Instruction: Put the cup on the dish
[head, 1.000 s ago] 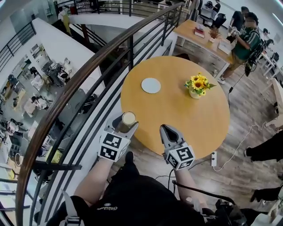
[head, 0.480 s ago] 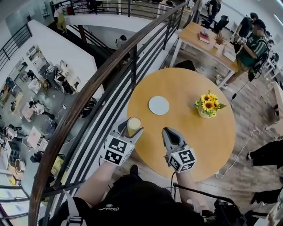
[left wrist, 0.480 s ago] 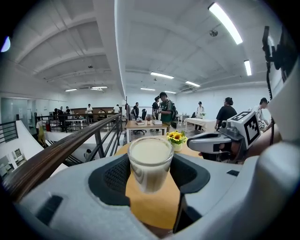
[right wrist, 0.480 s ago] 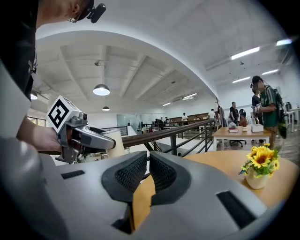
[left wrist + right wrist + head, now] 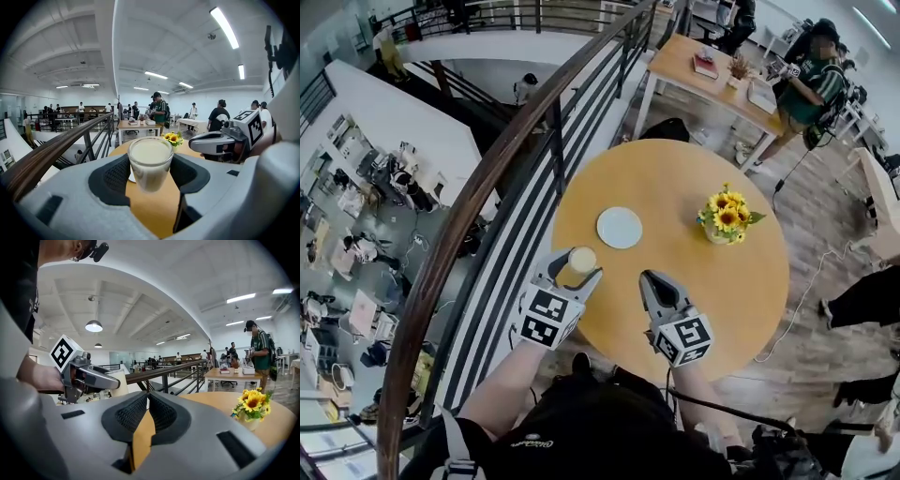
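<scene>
Head view: cup (image 5: 581,259) in left gripper (image 5: 576,269)

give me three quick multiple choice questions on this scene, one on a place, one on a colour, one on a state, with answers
1. Where is the dish?
A. bare on the round table
B. under the cup
C. on the floor

2. What colour are the flowers?
A. red
B. yellow
C. blue

3. What is the left gripper doing?
A. open and empty
B. closed on the cup
C. lying on the table

Answers:
1 A, nothing stands on the dish.
2 B, the petals are yellow.
3 B, its pads press both sides of the cup.
</scene>
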The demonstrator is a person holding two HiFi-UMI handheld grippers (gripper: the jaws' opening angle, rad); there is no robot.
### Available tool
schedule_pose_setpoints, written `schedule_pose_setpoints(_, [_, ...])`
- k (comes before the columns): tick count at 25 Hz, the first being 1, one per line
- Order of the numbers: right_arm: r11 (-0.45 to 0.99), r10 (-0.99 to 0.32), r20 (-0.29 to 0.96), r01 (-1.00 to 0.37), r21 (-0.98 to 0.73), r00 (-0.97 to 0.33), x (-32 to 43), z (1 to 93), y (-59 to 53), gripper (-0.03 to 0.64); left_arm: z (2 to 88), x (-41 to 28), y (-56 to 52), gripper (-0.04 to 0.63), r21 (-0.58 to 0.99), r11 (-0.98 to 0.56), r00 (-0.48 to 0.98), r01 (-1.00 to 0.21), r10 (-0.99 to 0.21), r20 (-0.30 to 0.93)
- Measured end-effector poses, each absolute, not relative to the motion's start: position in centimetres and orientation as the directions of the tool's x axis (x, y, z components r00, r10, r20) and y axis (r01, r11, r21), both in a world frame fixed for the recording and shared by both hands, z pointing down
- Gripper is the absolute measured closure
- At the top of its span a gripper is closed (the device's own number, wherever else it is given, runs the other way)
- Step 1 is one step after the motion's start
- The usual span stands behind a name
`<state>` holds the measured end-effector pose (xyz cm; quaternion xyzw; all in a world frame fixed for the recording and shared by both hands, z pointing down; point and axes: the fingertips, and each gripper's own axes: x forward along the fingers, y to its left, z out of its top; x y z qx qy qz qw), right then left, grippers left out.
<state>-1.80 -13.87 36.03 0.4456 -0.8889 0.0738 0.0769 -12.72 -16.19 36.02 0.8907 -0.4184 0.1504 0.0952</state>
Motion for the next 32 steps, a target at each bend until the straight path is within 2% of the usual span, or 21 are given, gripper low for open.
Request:
schedule_pose_setpoints(14, [0.645,-0.749,0.128,-0.759,-0.086,-0.650,0.5,34.0,-14.1,0.607,34.0,-9.1,-15.0,0.331,0.002,-0.593,0.556,-0.805,-0.753,0.350])
schedule_pose_setpoints(32, [0.635,-0.754,0.148,-0.767,-0.084,-0.640,2.3,34.5,-13.8,0.607,34.6,-7.8,-14.3,0.332,-0.009,-0.584,0.539,-0.812,-0.755,0.374])
